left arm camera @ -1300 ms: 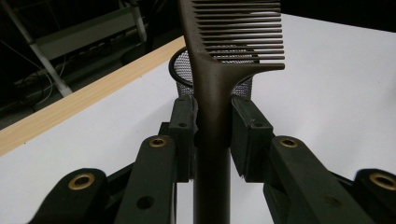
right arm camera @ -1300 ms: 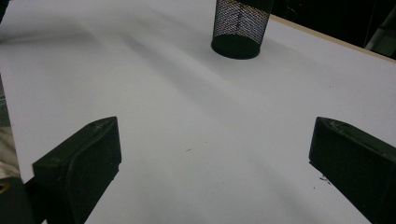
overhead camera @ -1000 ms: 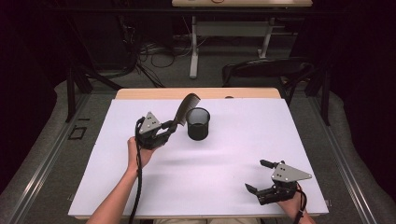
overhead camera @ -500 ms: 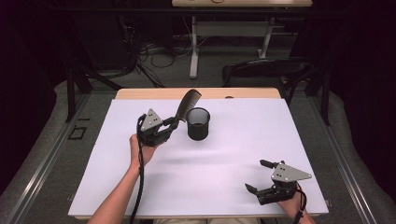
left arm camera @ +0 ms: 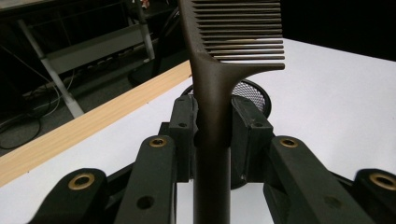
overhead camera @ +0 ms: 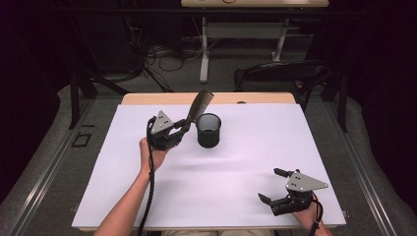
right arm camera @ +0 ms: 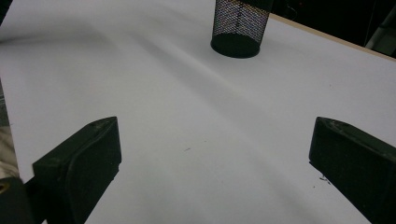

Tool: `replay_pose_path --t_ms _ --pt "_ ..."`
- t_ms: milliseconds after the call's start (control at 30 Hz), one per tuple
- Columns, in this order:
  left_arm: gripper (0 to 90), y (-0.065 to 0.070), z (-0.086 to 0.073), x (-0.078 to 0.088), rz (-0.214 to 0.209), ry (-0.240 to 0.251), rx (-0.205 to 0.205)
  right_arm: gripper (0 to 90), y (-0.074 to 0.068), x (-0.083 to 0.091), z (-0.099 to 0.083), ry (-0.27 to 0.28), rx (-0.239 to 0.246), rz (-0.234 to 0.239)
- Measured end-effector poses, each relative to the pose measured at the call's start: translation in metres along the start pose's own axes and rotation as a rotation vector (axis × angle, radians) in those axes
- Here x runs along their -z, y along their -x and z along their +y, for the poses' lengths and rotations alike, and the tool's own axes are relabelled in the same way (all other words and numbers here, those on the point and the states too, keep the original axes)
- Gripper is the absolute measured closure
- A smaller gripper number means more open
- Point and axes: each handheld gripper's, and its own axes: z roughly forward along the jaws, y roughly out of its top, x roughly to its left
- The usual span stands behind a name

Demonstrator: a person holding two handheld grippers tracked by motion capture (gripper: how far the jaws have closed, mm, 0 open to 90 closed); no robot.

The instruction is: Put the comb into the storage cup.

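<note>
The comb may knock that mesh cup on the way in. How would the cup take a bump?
The mesh cup looks light: open wire walls, nothing visible inside. It stands taller than its base is wide, so a bump near the rim would probably tip it. On its side, the round wall would likely roll.

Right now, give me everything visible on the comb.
The comb is dark brown, plastic by its look, with a long plain handle and a row of fine straight teeth on one side of its upper end. The left gripper is shut on the handle, a pad on each side. In the high view it is off the table, slanting up and toward the far edge, teeth end highest, just left of the black mesh cup and apart from it.
</note>
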Motion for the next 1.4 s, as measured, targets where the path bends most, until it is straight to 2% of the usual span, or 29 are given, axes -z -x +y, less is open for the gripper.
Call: replay_pose_path --t_ms 900,1400 --pt "71.7 -0.005 0.010 -0.003 0.022 0.043 0.030 2.1 -0.002 0.000 0.001 0.001 0.008 -0.003" --pt "71.8 -0.006 0.018 -0.006 0.022 0.058 0.029 2.1 -0.003 0.000 0.001 -0.004 0.011 -0.011"
